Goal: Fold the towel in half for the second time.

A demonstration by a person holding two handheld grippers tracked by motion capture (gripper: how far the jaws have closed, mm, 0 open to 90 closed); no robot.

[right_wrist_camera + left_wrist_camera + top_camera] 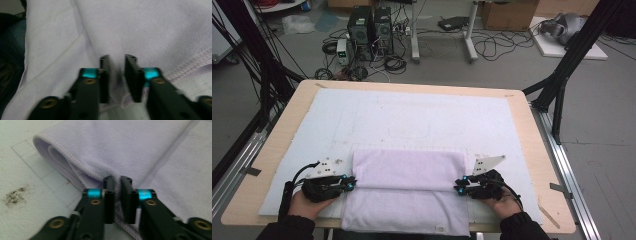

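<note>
Folding the purple towel [407,192] on the counter [532,150], the person has 1 fold done; the left gripper [348,184] and right gripper [460,187] each pinch a side edge; more folds look left.

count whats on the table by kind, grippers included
lavender towel: 1
white mat under it: 1
handheld grippers: 2, the left gripper and the right gripper, each pinching a side edge of the towel at its fold
total: 4
</note>
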